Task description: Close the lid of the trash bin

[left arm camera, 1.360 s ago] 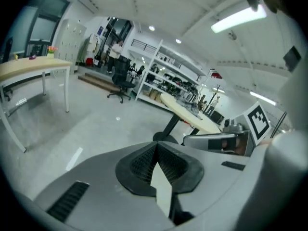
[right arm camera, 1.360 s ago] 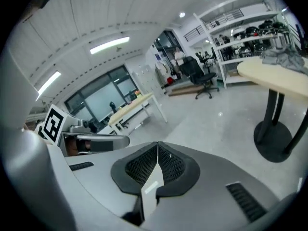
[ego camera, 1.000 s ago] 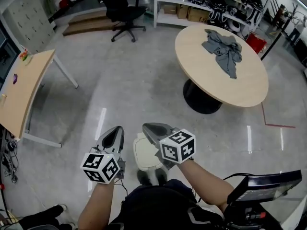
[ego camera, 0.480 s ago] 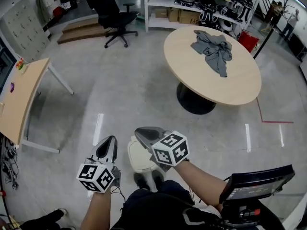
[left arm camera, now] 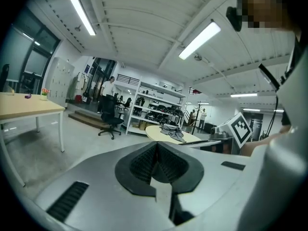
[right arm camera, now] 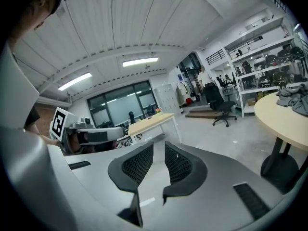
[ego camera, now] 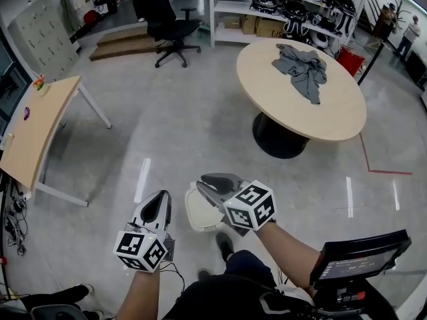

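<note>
A small trash bin (ego camera: 201, 213) with a pale, rounded-square lid stands on the floor just ahead of the person's feet. From above, the lid looks flat on the bin. My right gripper (ego camera: 215, 183) hovers over the bin's far right part, its jaws a narrow gap apart with nothing between them (right arm camera: 159, 150). To the left of the bin, my left gripper (ego camera: 159, 204) hangs with its pads pressed together and empty (left arm camera: 156, 146). Both gripper views look out level across the room, so the bin is hidden in them.
A round wooden table (ego camera: 333, 112) with a grey garment (ego camera: 301, 65) stands ahead right. A wooden desk (ego camera: 30, 135) is at left, with an office chair (ego camera: 163, 15) and shelves (ego camera: 287, 5) at the back. A dark screen on a stand (ego camera: 360, 259) sits near right. A shoe (ego camera: 225, 245) is behind the bin.
The view has shifted slightly. Both grippers stay by the bin, and the right one sits a little further over the lid. Only one shoe now shows near the bin.
</note>
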Motion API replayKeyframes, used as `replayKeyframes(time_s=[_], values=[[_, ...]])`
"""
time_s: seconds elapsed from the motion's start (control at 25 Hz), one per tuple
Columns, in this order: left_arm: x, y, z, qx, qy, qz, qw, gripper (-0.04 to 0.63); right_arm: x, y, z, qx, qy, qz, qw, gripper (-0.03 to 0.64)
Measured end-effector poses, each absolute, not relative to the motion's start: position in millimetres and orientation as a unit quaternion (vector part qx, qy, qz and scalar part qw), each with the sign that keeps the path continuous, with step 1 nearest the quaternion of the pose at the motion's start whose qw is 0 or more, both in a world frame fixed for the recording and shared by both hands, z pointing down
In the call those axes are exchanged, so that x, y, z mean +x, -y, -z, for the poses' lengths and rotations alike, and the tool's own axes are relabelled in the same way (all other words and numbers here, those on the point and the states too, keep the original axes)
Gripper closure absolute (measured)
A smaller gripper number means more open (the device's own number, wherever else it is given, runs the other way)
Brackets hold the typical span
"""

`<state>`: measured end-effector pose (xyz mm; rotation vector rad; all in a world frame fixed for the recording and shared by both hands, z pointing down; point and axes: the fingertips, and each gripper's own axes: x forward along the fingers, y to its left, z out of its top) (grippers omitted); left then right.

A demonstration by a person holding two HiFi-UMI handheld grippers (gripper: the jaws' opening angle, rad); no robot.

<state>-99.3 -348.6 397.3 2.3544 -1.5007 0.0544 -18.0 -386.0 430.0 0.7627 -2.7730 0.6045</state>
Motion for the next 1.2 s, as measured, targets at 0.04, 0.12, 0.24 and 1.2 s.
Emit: replayKeyframes(time_s=[0.04,0.12,0.24,1.2], values=[[-102,337,-394,0.834,0.525,-0.015,0.168,0.595,-19,375,-428,0.260,0.939,-0.201,0.102,0.556],[-108,310,-391,0.843,0.514,-0.011,0.158,0.594,-21,349,-426,0.268,0.938,-0.195,0.101,0.545],[-121,267,-390,0.849,0.506,-0.008,0.151,0.594,-22,306,-424,0.287,0.934,-0.188,0.100,0.538],[-20,-32,-349,0.812,0.566,0.023,0.144,0.594,121,13,-376,0.276,0.944,-0.171,0.054,0.537]])
